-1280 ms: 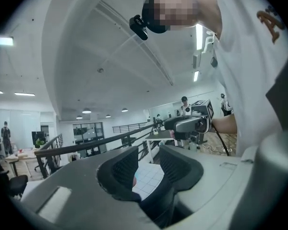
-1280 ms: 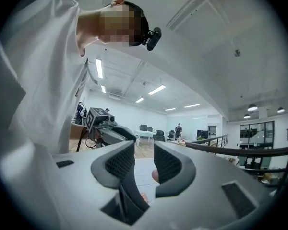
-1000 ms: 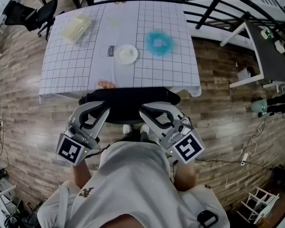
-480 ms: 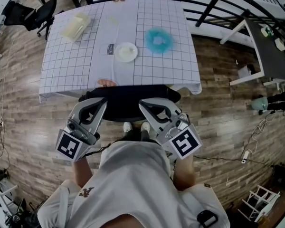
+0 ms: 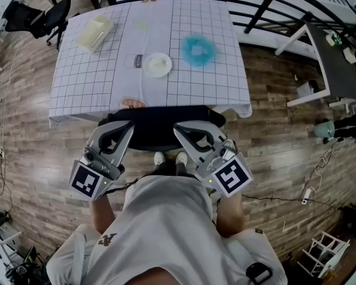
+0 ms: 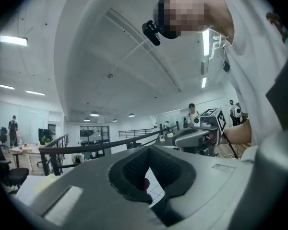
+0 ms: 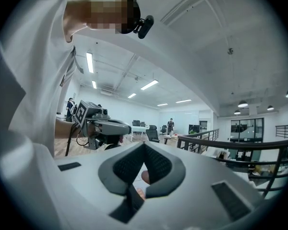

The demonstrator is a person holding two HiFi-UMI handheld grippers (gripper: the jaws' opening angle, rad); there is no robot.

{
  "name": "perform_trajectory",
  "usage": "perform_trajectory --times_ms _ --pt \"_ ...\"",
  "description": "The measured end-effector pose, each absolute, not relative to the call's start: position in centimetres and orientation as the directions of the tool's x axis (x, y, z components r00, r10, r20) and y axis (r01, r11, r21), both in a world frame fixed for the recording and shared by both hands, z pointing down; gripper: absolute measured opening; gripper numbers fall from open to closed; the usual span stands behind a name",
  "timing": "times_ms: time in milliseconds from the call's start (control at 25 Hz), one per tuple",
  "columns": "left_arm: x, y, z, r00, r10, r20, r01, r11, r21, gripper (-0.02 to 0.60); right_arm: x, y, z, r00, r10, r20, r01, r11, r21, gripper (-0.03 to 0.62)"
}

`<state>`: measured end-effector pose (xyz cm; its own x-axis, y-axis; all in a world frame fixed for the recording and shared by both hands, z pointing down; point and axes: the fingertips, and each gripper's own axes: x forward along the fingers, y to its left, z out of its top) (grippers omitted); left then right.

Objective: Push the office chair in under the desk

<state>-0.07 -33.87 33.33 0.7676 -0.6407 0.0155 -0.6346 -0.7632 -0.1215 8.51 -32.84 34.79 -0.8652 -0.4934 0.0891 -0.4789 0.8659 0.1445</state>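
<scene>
Over the last second the office chair had slid a little further toward the bench, and both claws had gone forward with it. In the last half second almost nothing shifted. That suggested the push was at or near its end, with the chair about as far in as it would go.

The chair stood at the middle of the bench's near edge. Its black back lay just against the hanging checked cloth, and whatever sat in front of the back was tucked out of sight beneath the bench. It faced the bench, and the long axis of its back ran side to side, parallel to that edge.

The left claw and the right claw both rested with their tips on the chair's back, on the side away from the bench. Each was clenched, tips together, with nothing held between the pads. They were pressing rather than grasping. The person's feet stood just behind the chair, on the floor away from the bench.
</scene>
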Motion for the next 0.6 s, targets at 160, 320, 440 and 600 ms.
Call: perform_trajectory --times_ms 160,320,440,600 --pt "0.00 -33.87 33.38 0.771 -0.637 0.016 -0.630 -0.767 -0.122 0.003 8.61 -32.86 34.96 -0.864 -0.496 0.092 -0.483 0.866 0.132 0.003" --pt "0.07 -33.86 33.26 0.774 -0.633 0.014 -0.627 -0.769 -0.122 0.003 8.70 -32.87 35.03 -0.862 -0.498 0.100 -0.485 0.865 0.127 0.003" --pt "0.13 -33.85 33.17 0.776 -0.630 0.012 -0.625 -0.771 -0.121 0.003 8.71 -32.90 34.89 -0.862 -0.497 0.097 -0.484 0.865 0.131 0.003" --pt "0.11 -33.81 33.28 0.778 -0.628 0.016 -0.622 -0.774 -0.121 0.003 8.80 -32.87 35.29 -0.856 -0.503 0.117 -0.492 0.863 0.113 0.003"
